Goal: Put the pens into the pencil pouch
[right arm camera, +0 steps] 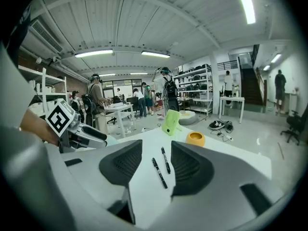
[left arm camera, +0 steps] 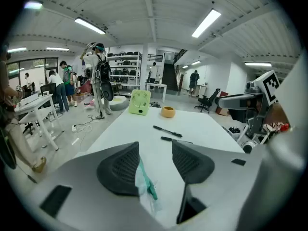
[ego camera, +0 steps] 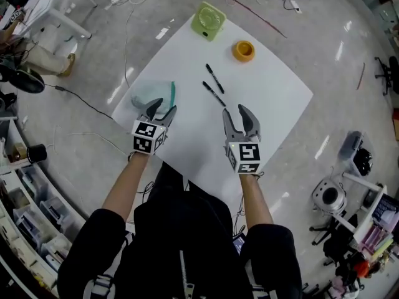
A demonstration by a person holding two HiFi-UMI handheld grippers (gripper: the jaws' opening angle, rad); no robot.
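The pencil pouch (ego camera: 149, 94), translucent with a green zip, lies flat near the left edge of the white bench (ego camera: 274, 98). The left gripper (ego camera: 163, 108) hangs just at the pouch's near end. That pairing looks deliberate: a limp pouch needs something to pin it or lift its mouth while the other side feeds it. In the left gripper view its fingers (left arm camera: 120, 170) stand well apart. The zip edge shows in the gap, close beside the left-hand pad, and nothing is pinched (whether that pad brushes the plastic I cannot tell). Whether the zip is already undone is also unclear.

Both pens are black and lie nearly parallel toward the middle of the bench, well apart from the pouch and not yet in it. There is a nearer pen (ego camera: 213, 94) and a farther pen (ego camera: 214, 78). The right gripper (ego camera: 235, 113) is lined up on them. In the right gripper view they sit framed between its fingers (right arm camera: 190, 170) but some way ahead on the surface. Those fingers are spread wide and hold nothing. A wide spread suits a thin thing lying flat, since it leaves room to straddle the barrel before closing.

By my reading the job is at its very start, with one side set for the pouch and the other for the nearer pen.

A green fan (ego camera: 209, 19) and an orange ring (ego camera: 244, 50) stand at the far corner, clear of both reaches.
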